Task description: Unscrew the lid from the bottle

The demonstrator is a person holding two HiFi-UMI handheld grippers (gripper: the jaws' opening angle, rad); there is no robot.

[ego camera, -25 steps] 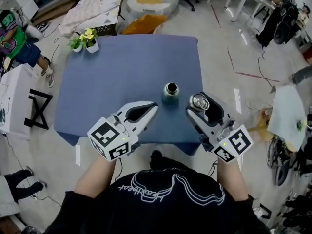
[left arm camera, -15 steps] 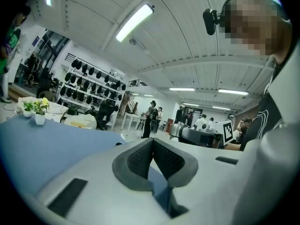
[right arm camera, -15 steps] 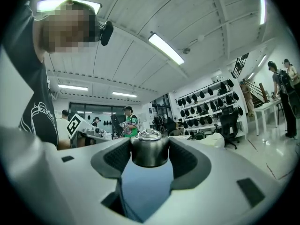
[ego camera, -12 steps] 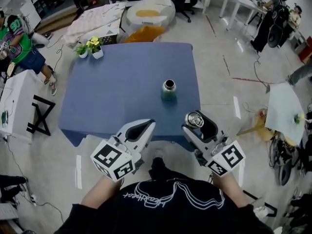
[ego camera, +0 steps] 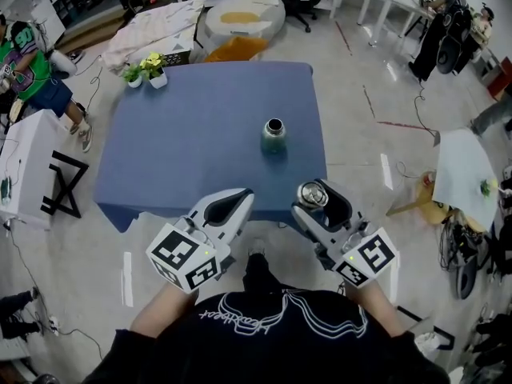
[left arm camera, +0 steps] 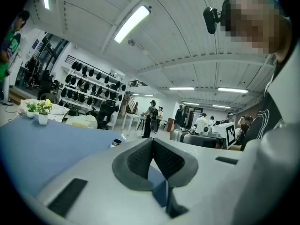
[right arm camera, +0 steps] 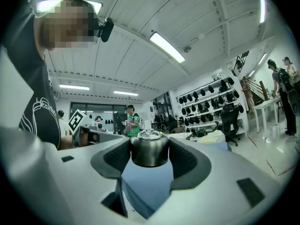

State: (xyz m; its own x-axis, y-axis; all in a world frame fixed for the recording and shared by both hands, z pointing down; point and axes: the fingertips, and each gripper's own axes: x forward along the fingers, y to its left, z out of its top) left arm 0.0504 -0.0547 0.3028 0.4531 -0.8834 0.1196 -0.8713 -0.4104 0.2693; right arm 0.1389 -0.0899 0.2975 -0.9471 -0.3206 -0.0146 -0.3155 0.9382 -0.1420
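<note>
A small green bottle (ego camera: 274, 137) with an open mouth stands upright on the blue table (ego camera: 192, 134), right of its middle. My right gripper (ego camera: 314, 197) is shut on the bottle's steel lid (ego camera: 312, 194), which it holds off the bottle at the table's near edge. In the right gripper view the lid (right arm camera: 149, 149) sits squeezed between the two dark pads. My left gripper (ego camera: 238, 199) hangs over the near edge, shut with nothing in it; its pads (left arm camera: 141, 157) meet. The bottle's mouth (left arm camera: 116, 142) peeks over the left jaw.
Two little pots of flowers (ego camera: 145, 71) stand at the table's far left corner. A white folding stand (ego camera: 36, 170) is left of the table, a beanbag (ego camera: 240, 14) lies behind it, and a white table (ego camera: 468, 174) stands to the right. People stand around the room.
Both grippers have drawn back toward me, from over the table to its near edge, the lid staying in the right one. The bottle has not moved.
</note>
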